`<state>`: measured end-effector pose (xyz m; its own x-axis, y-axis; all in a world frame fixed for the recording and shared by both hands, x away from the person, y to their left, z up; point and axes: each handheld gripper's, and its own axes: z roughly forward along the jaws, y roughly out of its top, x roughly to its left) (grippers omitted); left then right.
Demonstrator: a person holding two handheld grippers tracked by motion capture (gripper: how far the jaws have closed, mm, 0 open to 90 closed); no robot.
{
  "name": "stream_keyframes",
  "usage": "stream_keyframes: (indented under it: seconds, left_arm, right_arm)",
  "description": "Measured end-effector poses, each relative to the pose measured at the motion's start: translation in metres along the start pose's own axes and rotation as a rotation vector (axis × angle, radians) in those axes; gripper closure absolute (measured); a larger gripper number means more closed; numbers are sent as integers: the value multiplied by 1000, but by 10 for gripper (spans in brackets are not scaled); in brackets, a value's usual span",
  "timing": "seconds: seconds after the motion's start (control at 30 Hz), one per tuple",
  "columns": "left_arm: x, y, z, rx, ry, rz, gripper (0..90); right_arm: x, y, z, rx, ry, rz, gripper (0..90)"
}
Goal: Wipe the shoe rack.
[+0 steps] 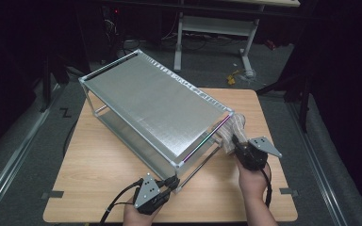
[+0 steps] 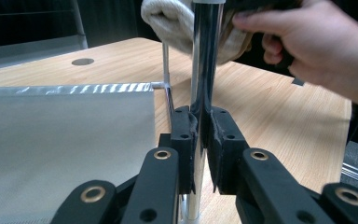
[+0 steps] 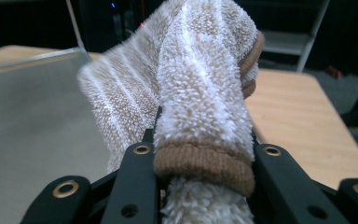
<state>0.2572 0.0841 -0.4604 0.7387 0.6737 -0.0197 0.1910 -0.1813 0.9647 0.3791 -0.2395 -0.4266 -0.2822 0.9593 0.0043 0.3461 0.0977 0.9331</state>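
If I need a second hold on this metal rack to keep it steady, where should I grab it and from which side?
Probably the near upright post, from the person's side of the table. It is a slim round chrome tube standing vertical at the rack's corner, so two jaws close squarely around it, as the left gripper does. The flat shelf is too wide. The right gripper holds the towel.

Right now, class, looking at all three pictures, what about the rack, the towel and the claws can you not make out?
- Lower shelf of the rack: high view, mostly covered by the top shelf.
- Right claw pads: right gripper view, buried under the towel.
- Whether the towel touches the rack's post: left gripper view, the post blocks it.
- Left claw tips: high view, too small.
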Motion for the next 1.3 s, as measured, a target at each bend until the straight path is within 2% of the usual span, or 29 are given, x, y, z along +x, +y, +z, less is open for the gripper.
stream_keyframes:
  seconds: [0.13, 0.5, 0.6, 0.7, 0.87, 1.3]
  left_arm:
    - [0, 0, 0, 1, 0, 1, 812]
    - [0, 0, 0, 2, 1, 1, 811]
    - [0, 0, 0, 2, 0, 2, 812]
    - [0, 0, 0, 2, -1, 2, 811]
    - [0, 0, 0, 3, -3, 3, 811]
    - [0, 0, -1, 3, -9, 6, 812]
  right_arm:
    - [-3, -14, 10, 48, -9, 22, 721]
    - [-5, -50, 26, 207, -7, 16, 721]
    - [-5, -55, 27, 217, -8, 18, 721]
    - [-4, -51, 26, 194, -6, 14, 721]
    - [-5, -31, 20, 138, -8, 15, 722]
    - [-5, 27, -12, -64, 29, 36, 721]
